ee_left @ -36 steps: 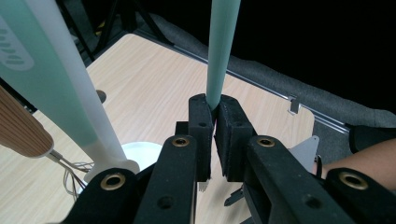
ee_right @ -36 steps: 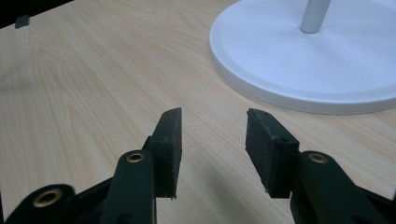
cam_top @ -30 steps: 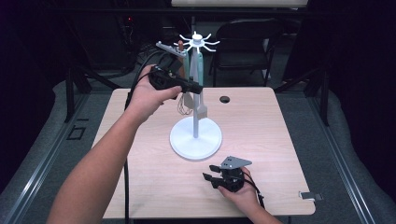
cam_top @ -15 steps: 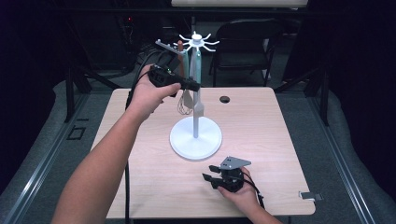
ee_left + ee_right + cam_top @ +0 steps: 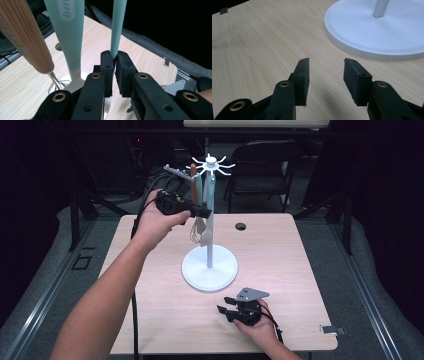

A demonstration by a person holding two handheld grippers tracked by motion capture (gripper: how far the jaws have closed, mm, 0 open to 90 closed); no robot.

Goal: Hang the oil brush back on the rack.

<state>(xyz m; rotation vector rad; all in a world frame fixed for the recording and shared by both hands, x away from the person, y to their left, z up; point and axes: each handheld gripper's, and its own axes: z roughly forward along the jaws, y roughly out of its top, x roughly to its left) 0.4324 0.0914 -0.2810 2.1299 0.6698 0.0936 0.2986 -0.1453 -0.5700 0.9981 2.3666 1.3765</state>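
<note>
Clearly the left gripper [image 5: 115, 58] is pinched nearly shut on the slim mint handle [image 5: 118, 25] hanging at the rack's [image 5: 209, 270] twelve o'clock; next comes lifting it off its hook. The right gripper [image 5: 326, 65] rests part-open, holding nothing.

Left claw [image 5: 204, 213] raised, jaws pinched together; right claw [image 5: 226, 308] low, jaws apart.

Slim mint-green utensil handle [image 5: 118, 27] hanging upright from white rack [image 5: 210, 270], pinched at its lower end.
</note>
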